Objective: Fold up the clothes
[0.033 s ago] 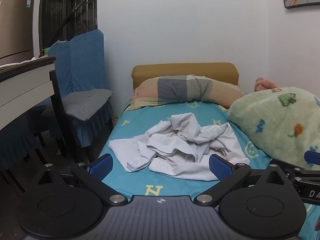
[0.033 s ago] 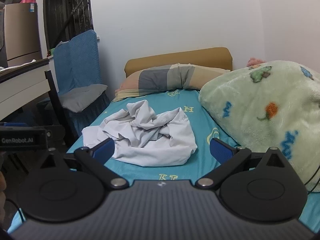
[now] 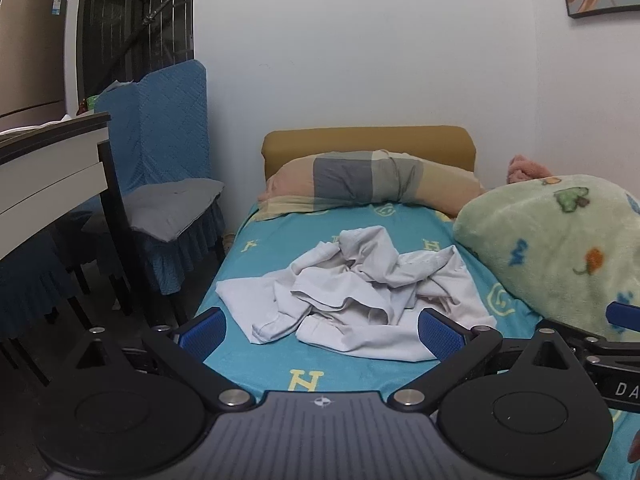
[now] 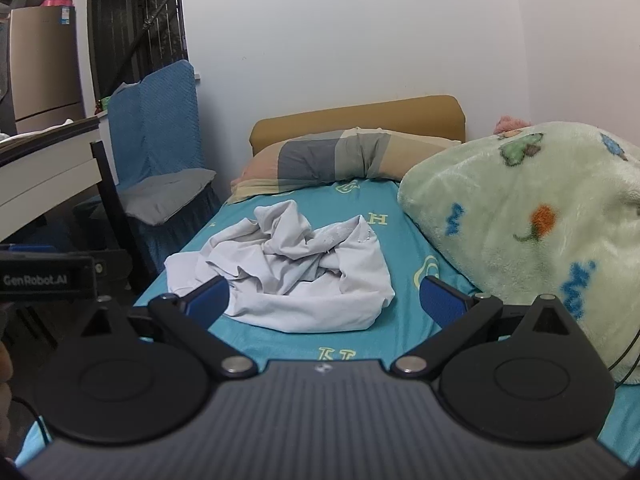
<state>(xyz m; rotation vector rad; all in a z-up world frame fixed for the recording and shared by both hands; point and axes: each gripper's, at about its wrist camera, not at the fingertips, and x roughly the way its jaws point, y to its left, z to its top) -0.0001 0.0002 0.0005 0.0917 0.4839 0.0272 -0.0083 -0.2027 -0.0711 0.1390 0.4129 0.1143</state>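
A crumpled pale grey garment point(image 3: 360, 292) lies in a heap in the middle of the turquoise bed sheet point(image 3: 304, 376). My left gripper point(image 3: 322, 330) hovers just short of the heap's near edge, open, its blue pads wide apart and empty. In the right wrist view the same garment point(image 4: 296, 268) sits slightly left of centre. My right gripper point(image 4: 325, 298) is also open and empty, its left pad over the heap's near left edge. Neither gripper touches the cloth.
A fluffy green blanket point(image 4: 520, 220) is piled along the bed's right side. A striped pillow point(image 3: 368, 180) and tan headboard point(image 3: 368, 140) lie at the far end. A blue-covered chair point(image 3: 168, 184) and a white desk point(image 3: 48, 160) stand to the left.
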